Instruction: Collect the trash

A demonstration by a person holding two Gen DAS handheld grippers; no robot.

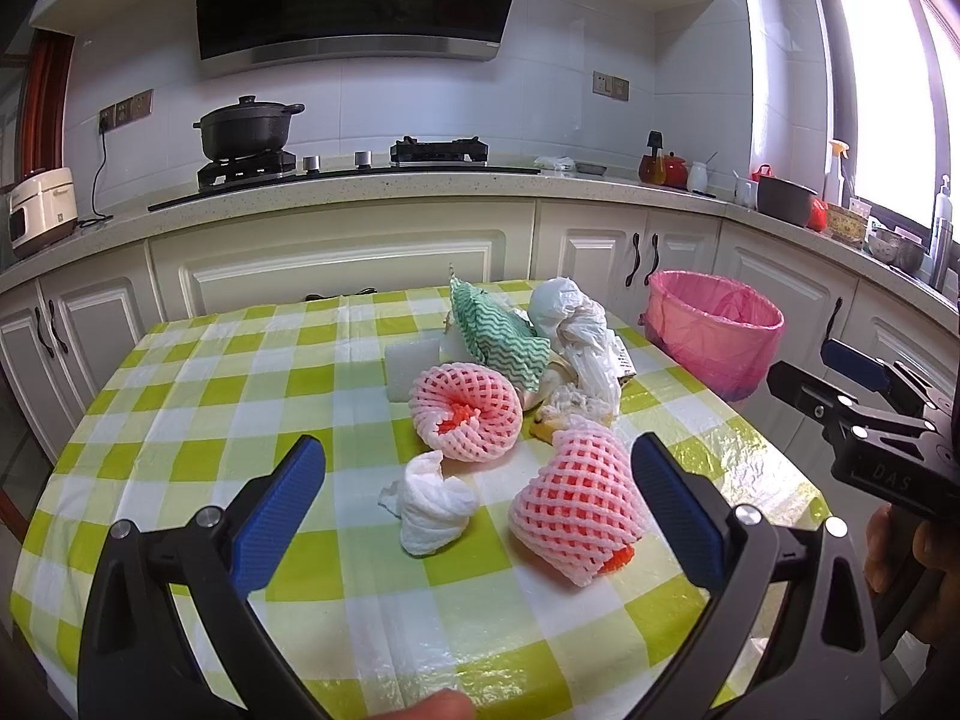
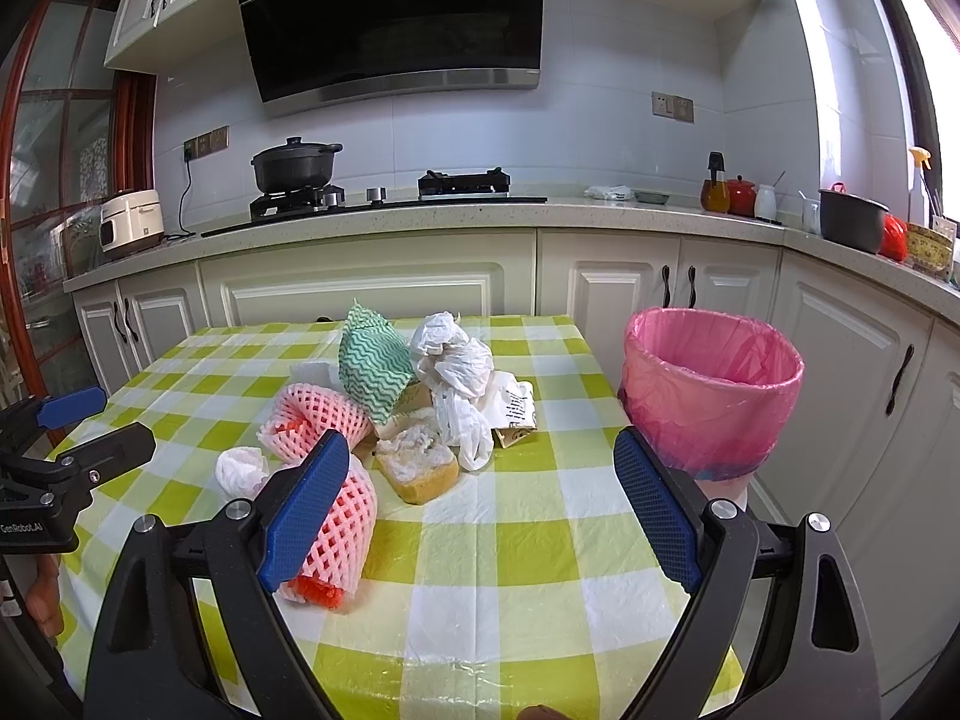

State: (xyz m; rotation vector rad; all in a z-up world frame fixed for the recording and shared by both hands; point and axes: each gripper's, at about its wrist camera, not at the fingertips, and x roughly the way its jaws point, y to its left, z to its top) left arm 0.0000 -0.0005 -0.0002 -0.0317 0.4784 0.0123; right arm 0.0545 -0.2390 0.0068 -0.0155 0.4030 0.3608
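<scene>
Left hand-held gripper [image 1: 477, 474] hovers low over the worktop [image 1: 252, 396], fingers spread wide and empty, framing the crumpled white tissue [image 1: 429, 507] and the nearer pink foam net [image 1: 576, 516]; likely lined up to pinch one of them. Trash sits heaped mid-worktop, probably so both hands can reach it: second foam net [image 1: 465, 411], green zigzag cloth [image 1: 498, 333], white plastic bag [image 1: 570, 324], a chunk of bread [image 2: 417, 468] in front of the bag, printed wrapper [image 2: 516, 411] just beside it. Right hand-held gripper [image 2: 480, 471] is also spread apart, holding nothing, aimed between pile and bin. Pink-lined trash bin [image 2: 714, 396] stands off the worktop's right edge, mouth open, near enough for short drops. Nothing visible in the bin yet; collection looks barely started.
</scene>
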